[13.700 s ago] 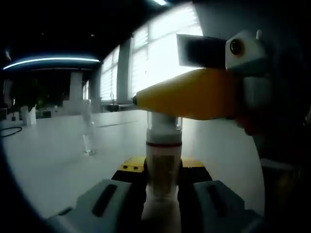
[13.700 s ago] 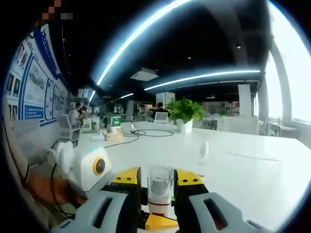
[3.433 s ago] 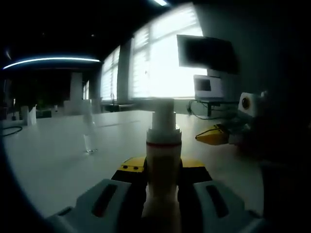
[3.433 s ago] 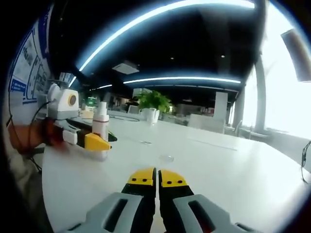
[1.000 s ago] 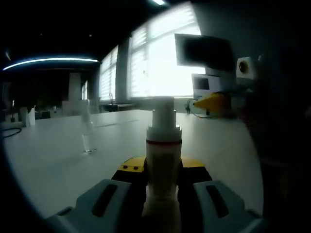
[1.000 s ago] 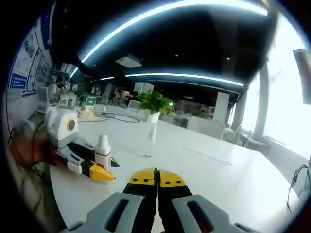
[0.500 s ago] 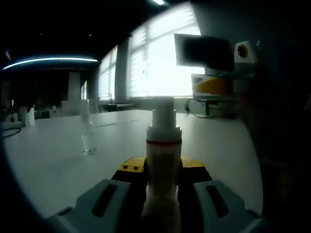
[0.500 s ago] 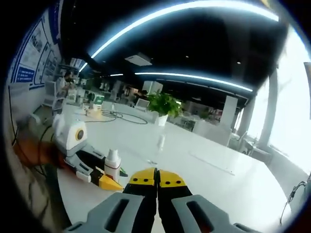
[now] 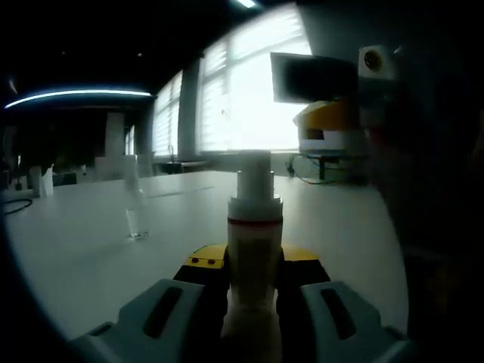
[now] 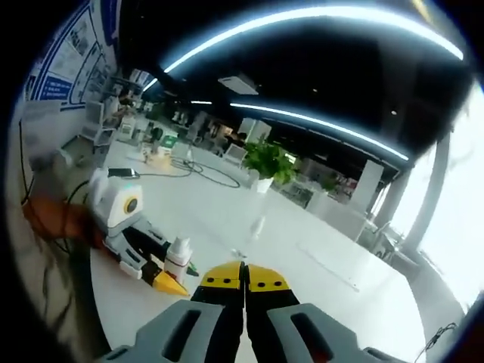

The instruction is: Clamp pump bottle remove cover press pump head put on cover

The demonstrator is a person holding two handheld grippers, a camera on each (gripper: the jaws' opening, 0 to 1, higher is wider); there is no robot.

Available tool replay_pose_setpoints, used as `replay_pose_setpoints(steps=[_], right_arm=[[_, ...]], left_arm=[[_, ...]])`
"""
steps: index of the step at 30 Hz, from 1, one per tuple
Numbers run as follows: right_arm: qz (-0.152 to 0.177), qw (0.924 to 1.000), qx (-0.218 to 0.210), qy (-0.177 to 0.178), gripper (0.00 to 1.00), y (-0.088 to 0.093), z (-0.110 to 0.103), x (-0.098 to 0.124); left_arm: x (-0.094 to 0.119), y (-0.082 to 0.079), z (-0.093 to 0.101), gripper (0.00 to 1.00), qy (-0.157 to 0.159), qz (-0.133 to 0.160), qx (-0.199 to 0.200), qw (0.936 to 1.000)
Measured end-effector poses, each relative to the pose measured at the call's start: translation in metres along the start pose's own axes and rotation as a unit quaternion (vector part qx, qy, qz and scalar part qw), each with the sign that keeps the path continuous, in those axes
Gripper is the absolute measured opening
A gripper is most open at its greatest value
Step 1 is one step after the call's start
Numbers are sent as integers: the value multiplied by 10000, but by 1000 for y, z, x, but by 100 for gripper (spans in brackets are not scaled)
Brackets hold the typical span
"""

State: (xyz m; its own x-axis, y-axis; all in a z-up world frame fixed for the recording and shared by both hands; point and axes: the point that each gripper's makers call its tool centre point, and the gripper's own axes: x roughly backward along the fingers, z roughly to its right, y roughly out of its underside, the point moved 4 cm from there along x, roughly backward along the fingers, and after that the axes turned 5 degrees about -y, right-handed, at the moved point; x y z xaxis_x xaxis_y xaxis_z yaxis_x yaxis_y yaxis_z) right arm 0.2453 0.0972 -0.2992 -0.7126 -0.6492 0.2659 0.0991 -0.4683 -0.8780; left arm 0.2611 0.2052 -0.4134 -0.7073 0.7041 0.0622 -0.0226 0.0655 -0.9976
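Observation:
A white pump bottle with a red ring under its bare pump head stands upright, and my left gripper is shut on its body. Its clear cover stands alone on the white table, further out to the left. My right gripper hovers high at the upper right, its yellow tips facing the camera. In the right gripper view the right gripper is shut on nothing and looks down on the left gripper, the bottle and the cover.
A dark monitor hangs by bright windows. A potted plant and a cable sit at the far end of the long table. A person's hand holds the left gripper.
My right gripper has risen, so its view looks down on the bottle from higher. In the left gripper view it climbed at the upper right. The bottle and cover stayed put.

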Motion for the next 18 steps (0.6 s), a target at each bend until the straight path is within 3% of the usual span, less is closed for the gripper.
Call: replay_pose_setpoints(steps=[12,18], right_arm=[[-394,9981,236,-401,0,-12,0,-4],[-636,9964,121,-542,0,-14,3,-9]], left_arm=[[0,0,2,14,62,-19,57,10000],[0,0,4,14,130,-16,63,9999]])
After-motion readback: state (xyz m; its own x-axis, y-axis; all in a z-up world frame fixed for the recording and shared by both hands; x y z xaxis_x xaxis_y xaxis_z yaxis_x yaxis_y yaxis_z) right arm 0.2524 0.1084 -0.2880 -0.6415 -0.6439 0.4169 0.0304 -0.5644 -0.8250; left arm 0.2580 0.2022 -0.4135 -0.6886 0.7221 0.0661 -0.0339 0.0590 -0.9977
